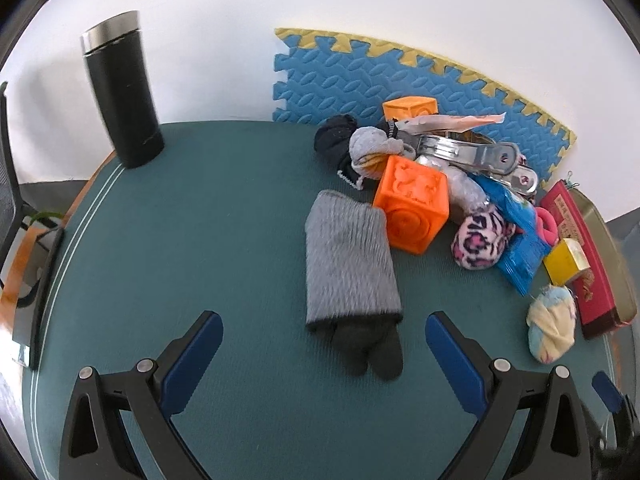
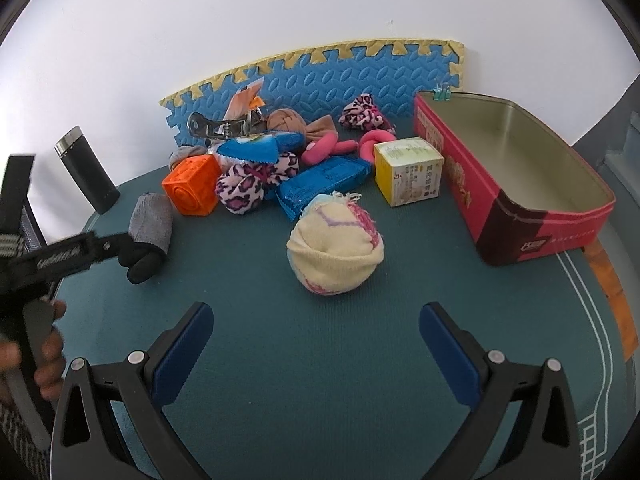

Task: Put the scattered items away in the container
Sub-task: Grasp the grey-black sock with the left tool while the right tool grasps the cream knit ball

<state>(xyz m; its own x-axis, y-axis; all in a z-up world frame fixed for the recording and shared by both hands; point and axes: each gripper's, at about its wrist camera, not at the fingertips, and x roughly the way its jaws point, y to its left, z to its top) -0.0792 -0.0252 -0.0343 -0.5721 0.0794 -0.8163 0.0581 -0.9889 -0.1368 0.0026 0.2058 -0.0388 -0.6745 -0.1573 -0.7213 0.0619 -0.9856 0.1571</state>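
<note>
A dark green mat covers the bench [image 2: 320,340], with thin white lines printed near its edges and an orange-brown rim showing beyond them. Behind it is a plain white wall, and a blue foam tile [image 2: 332,76] with yellow toothed trim leans against that wall. A black flask [image 1: 120,92] with a steel top stands upright at the far left of the bench, well apart from everything else.

The clutter sits in a heap in front of the foam tile: an orange cube [image 1: 412,204], a pink leopard-print bundle [image 2: 244,186], a blue packet [image 2: 320,188], a metal clamp [image 1: 472,152], pink rings [image 2: 352,144] and a small yellow and white box [image 2: 408,170]. The red tin [image 2: 516,176] stands to the right of the heap, open-topped, with nothing visible inside it and a small green clip on its far rim.

The left hand-held gripper [image 1: 324,364] has its jaws spread wide and holds nothing; a grey rolled sock [image 1: 352,276] lies on the mat between and just ahead of its fingertips, one end against the orange cube. The right hand-held gripper [image 2: 316,344] is likewise wide apart and empty, with a cream and pink sock ball [image 2: 336,248] on the mat just ahead of it.
</note>
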